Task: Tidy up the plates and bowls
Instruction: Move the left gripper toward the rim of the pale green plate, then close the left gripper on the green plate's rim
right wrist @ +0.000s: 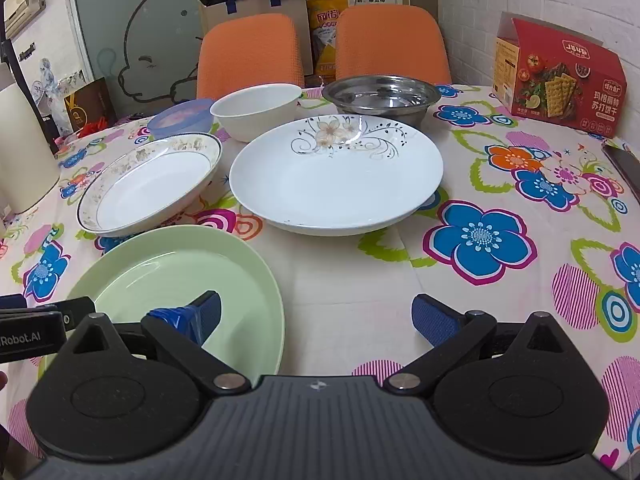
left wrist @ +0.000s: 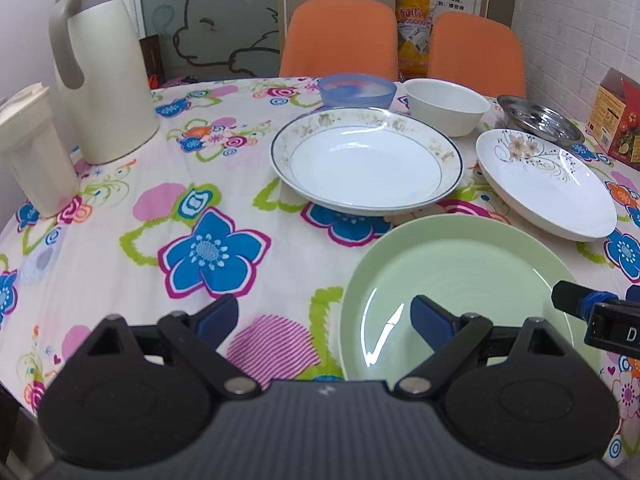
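Observation:
A green plate [left wrist: 452,280] lies nearest on the flowered tablecloth; it also shows in the right wrist view [right wrist: 180,268]. Behind it lie a gold-rimmed white plate [left wrist: 366,160] [right wrist: 152,184] and a flower-painted white plate [left wrist: 544,184] [right wrist: 336,176]. Further back stand a blue bowl [left wrist: 356,90] [right wrist: 180,118], a white bowl [left wrist: 446,106] [right wrist: 256,110] and a steel bowl [left wrist: 540,120] [right wrist: 382,94]. My left gripper [left wrist: 324,316] is open, its right finger over the green plate. My right gripper [right wrist: 316,316] is open, its left finger over the green plate.
A beige thermos jug [left wrist: 100,68] and a cream pitcher [left wrist: 32,148] stand at the left. A red cracker box [right wrist: 556,76] stands at the right. Two orange chairs [left wrist: 340,40] stand behind the table. A dark phone [right wrist: 624,164] lies at the right edge.

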`<state>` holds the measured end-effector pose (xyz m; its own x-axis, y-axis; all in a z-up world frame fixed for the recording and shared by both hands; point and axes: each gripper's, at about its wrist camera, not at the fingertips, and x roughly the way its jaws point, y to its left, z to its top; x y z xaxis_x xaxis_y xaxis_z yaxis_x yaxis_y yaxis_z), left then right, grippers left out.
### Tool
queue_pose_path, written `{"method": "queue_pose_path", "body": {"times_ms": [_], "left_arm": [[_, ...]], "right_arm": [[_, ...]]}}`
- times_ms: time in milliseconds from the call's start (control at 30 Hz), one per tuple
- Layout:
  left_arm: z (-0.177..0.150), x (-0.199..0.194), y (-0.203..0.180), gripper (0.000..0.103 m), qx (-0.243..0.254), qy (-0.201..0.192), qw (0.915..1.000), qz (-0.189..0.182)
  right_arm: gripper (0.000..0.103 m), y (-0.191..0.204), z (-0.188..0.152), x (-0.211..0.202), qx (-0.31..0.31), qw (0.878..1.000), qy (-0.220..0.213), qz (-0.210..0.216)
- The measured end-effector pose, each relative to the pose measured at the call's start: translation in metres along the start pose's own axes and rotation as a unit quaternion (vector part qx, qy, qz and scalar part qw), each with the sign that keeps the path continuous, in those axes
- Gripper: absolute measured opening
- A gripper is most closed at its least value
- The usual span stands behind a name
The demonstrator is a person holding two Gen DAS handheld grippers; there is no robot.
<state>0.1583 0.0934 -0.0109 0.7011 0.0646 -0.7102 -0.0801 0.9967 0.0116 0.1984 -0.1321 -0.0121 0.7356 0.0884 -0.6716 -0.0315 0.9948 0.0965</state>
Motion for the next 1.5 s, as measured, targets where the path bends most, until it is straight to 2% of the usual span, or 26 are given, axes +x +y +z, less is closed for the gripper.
{"method": "queue_pose_path", "body": {"times_ms": [133, 333, 500, 700, 933, 1100, 1267, 1333, 1400, 1500], "left_arm": [[-0.003, -0.005, 0.0, 0.092, 0.006, -0.004, 0.9999, -0.011], [-0.011, -0.005, 0.007, 0.092, 0.024, 0.011, 0.9976, -0.064], [-0.01, 0.004, 0.013, 0.092, 0.013, 0.028, 0.9949, -0.096], [-0.013, 0.009, 0.005, 0.092, 0.035, 0.026, 0.9954, -0.085], [-0.018, 0.005, 0.005, 0.092, 0.052, 0.016, 0.9939, -0.096], [-0.017, 0.006, 0.007, 0.091, 0.058, 0.014, 0.9925, -0.107], [-0.015, 0.006, 0.005, 0.09, 0.065, 0.02, 0.9906, -0.119], [-0.015, 0.006, 0.002, 0.082, 0.072, 0.017, 0.9903, -0.118], [-0.013, 0.006, 0.001, 0.074, 0.074, 0.016, 0.9884, -0.132], [-0.012, 0.006, -0.001, 0.068, 0.076, 0.014, 0.9878, -0.135]], "right_arm": [[0.09, 0.002, -0.003, -0.002, -0.005, 1.0, 0.003, 0.007], [0.09, 0.007, -0.01, -0.004, -0.026, 0.999, 0.009, 0.034], [0.09, 0.012, -0.012, 0.001, -0.036, 0.998, 0.017, 0.05], [0.09, 0.022, -0.015, 0.004, -0.068, 0.997, 0.015, 0.036], [0.091, 0.018, -0.028, 0.001, -0.079, 0.996, -0.024, 0.046], [0.088, 0.021, -0.023, 0.0, -0.081, 0.996, -0.013, 0.043], [0.087, 0.015, -0.021, -0.01, -0.074, 0.994, -0.033, 0.071], [0.086, 0.017, -0.022, -0.008, -0.084, 0.994, -0.026, 0.072], [0.085, 0.018, -0.025, -0.004, -0.092, 0.993, -0.015, 0.072], [0.084, 0.023, -0.029, -0.005, -0.105, 0.991, -0.015, 0.082]]}}
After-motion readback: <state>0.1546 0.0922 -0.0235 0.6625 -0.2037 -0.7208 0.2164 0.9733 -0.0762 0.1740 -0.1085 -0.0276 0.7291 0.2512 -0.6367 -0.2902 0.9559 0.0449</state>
